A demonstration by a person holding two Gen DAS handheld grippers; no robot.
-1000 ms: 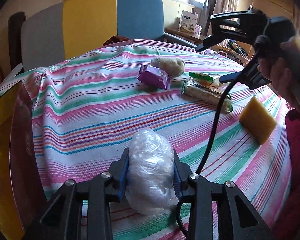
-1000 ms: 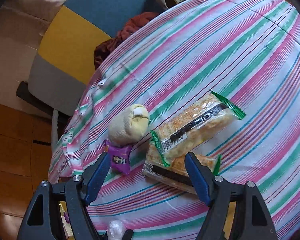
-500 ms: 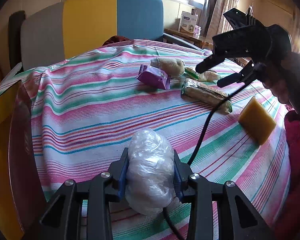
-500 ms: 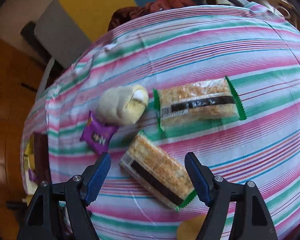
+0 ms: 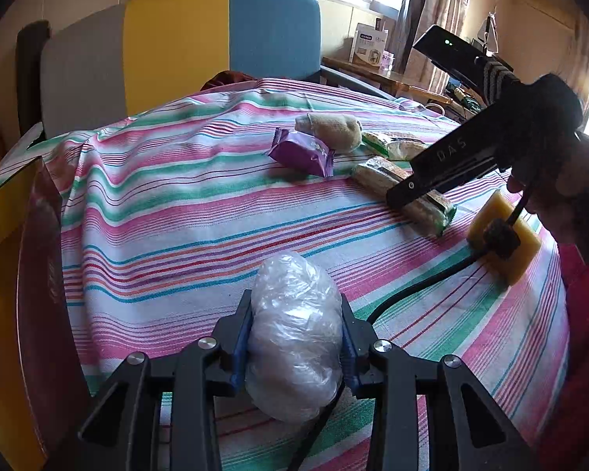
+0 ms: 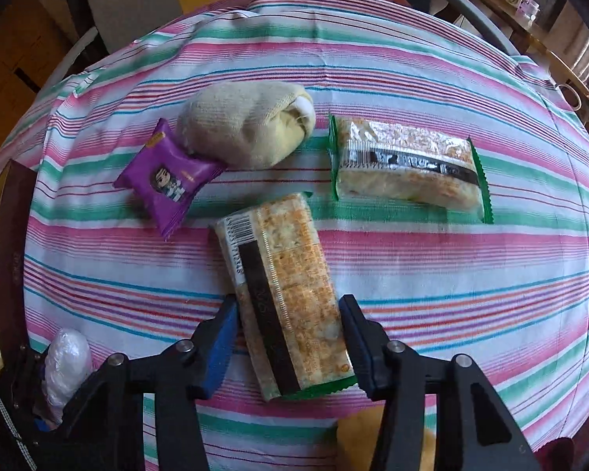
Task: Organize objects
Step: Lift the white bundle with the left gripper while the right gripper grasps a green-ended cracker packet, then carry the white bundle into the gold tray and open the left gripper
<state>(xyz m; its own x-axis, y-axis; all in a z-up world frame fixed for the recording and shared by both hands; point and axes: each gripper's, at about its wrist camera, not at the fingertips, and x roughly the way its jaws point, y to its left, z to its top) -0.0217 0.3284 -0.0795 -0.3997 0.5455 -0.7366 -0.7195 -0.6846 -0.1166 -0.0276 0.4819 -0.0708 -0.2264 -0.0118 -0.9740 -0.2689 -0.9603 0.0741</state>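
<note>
Purple packet [image 6: 169,180] and sock roll [image 6: 247,133] crowd nearer cracker pack [image 6: 282,294].

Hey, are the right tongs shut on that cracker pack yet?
Not yet: the right tongs are open, straddling the near cracker pack, with a gap beside each blue pad.

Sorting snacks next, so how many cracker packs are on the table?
2. One cracker pack lies between the right gripper fingers, not yet clamped; the other cracker pack lies farther back, right of the rolled sock.
</note>
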